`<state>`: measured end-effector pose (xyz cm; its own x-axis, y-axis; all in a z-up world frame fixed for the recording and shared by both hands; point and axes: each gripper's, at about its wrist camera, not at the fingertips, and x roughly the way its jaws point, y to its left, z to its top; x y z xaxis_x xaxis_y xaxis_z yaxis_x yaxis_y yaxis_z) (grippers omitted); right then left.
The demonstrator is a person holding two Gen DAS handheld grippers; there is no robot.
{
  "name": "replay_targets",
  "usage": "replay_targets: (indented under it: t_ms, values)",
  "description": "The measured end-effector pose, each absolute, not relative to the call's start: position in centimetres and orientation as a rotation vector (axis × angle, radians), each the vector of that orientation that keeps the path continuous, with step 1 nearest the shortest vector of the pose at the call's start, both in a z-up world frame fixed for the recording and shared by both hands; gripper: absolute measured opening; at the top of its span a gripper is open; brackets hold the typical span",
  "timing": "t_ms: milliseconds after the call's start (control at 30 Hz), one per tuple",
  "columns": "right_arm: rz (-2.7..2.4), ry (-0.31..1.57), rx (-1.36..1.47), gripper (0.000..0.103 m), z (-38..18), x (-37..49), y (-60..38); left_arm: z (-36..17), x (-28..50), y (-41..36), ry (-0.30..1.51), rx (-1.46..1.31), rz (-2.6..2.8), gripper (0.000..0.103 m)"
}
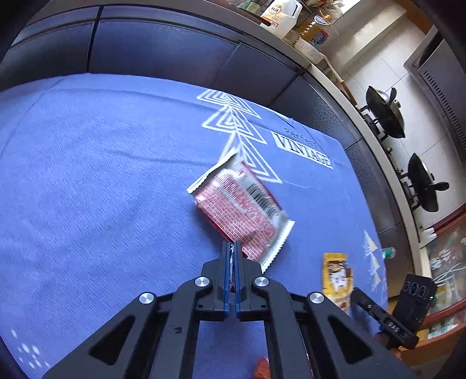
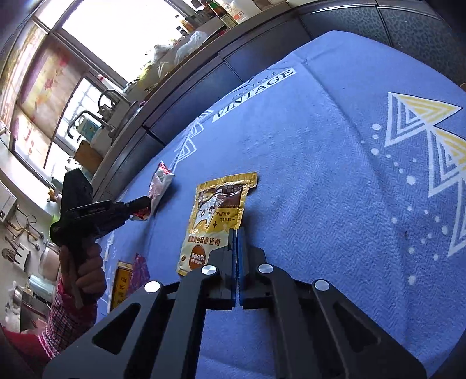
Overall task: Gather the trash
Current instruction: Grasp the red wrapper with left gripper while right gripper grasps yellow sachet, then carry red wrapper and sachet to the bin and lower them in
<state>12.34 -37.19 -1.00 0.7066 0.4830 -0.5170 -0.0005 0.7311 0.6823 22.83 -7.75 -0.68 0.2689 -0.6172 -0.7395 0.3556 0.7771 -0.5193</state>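
A red and white snack wrapper point(image 1: 238, 210) lies on the blue tablecloth point(image 1: 102, 175). My left gripper point(image 1: 232, 246) is shut on its near edge, and foil shows between the blue pads. In the right wrist view the same wrapper point(image 2: 160, 183) hangs from the left gripper point(image 2: 144, 204), which a hand point(image 2: 87, 271) holds. A flat yellow packet point(image 2: 218, 215) lies on the cloth. My right gripper point(image 2: 237, 233) is shut at the packet's right edge, which runs in between the fingertips. The left wrist view shows the yellow packet point(image 1: 337, 277) with the right gripper point(image 1: 356, 294) at its side.
Another yellow and pink packet point(image 2: 128, 280) lies near the table's left edge. A dark cabinet front point(image 1: 174, 58) runs behind the table. A stove with two pans point(image 1: 384, 116) stands on the counter at the right. Bottles point(image 1: 279, 14) crowd the counter top.
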Motion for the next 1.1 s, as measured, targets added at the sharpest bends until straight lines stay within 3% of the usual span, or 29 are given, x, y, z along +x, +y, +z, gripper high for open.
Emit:
replay_targets:
  t_ms: [400, 800, 1100]
  values:
    - [0.288, 0.525, 0.795, 0.0, 4.8, 5.2, -42.2, 7.1, 14.8, -12.3, 0.996, -0.254, -0.931, 0.002]
    - [0.122, 0.438, 0.891, 0.0, 1.6, -2.6, -51.1, 5.1, 9.3, -25.2, 1.113, -0.06, -1.061, 0.003]
    - [-0.095, 0.33, 0.855, 0.0, 2.3, -5.4, -61.0, 6.9, 7.3, -40.8, 1.086, 0.118, -1.201, 0.003]
